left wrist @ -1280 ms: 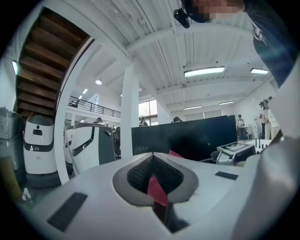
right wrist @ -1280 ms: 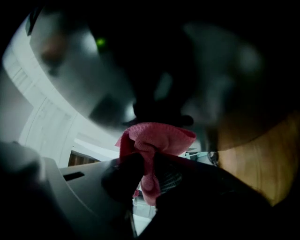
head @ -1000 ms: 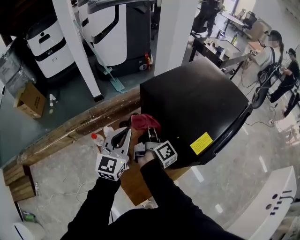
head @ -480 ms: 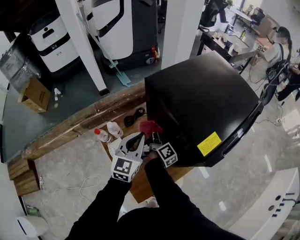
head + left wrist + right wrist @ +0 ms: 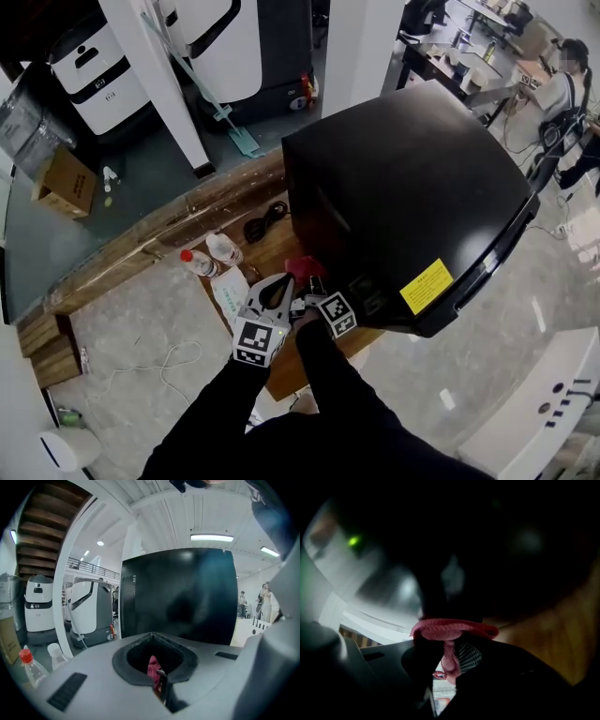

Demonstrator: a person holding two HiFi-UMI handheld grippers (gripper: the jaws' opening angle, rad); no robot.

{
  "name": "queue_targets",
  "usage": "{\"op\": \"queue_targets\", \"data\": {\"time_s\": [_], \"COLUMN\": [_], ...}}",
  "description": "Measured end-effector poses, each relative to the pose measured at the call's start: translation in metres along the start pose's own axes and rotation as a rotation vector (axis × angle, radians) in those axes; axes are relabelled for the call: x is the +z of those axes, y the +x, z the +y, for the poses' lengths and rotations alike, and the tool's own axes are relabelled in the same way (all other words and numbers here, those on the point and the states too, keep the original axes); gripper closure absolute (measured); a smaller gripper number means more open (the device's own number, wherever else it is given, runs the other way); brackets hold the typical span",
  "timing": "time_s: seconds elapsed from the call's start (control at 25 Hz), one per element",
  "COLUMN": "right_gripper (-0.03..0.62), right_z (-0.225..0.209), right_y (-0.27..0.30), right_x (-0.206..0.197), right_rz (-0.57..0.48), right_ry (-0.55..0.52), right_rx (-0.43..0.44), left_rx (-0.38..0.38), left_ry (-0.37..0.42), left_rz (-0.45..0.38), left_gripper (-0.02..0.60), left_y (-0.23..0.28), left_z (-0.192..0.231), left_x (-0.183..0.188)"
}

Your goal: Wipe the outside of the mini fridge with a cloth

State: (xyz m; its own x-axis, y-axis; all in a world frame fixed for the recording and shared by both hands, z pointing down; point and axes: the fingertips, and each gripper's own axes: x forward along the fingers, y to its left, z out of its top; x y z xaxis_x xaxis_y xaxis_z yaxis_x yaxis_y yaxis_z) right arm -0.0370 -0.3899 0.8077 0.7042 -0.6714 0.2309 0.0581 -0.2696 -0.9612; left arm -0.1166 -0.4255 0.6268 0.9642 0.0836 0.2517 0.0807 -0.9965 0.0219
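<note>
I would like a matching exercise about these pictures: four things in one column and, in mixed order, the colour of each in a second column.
Things:
1. mini fridge
2. cloth
3. sticker on the fridge
4. cardboard box on the floor

Colours:
A. yellow
B. brown
C. black
D. red

Pairs: 1-C, 2-D, 3-A, 4-B.

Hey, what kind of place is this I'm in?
Likely a robotics lab or open-plan workshop: big white robots parked by the pillars, people at cluttered desks behind, a loose cable on the floor.
</note>
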Motion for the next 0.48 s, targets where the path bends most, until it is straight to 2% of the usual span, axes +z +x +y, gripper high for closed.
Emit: {"op": "queue_targets", "data": {"time_s": [0.12,0.2,0.32,0.48], "right_gripper": [0.528,0.528,0.528,0.528], "right_z": [-0.028,-0.028,-0.001,0.045], "right_y": [-0.001,-0.004,-0.020,-0.077], "right_x": [0.001,-0.001,-0.024,-0.068], "right_rz": [0.028,0.069,0.181,0.394], "right_ry": [-0.041,-0.080,-0.156,-0.314], "right_rx": [-0.066,-0.048,0.037,0.179], "left_rx": [-0.012,-0.013,-0.003,0.015], "left_ry": [-0.001,-0.003,-0.008,-0.054], "left_rz": [0.003,-0.001,-0.007,-0.021], "left_gripper": [0.577,0.577,0.577,0.577], "left_y": [-0.004,-0.009,-0.022,-0.043], "left_z": [-0.002,-0.001,0.004,0.005], "left_x": [0.000,0.002,0.003,0.000]}}
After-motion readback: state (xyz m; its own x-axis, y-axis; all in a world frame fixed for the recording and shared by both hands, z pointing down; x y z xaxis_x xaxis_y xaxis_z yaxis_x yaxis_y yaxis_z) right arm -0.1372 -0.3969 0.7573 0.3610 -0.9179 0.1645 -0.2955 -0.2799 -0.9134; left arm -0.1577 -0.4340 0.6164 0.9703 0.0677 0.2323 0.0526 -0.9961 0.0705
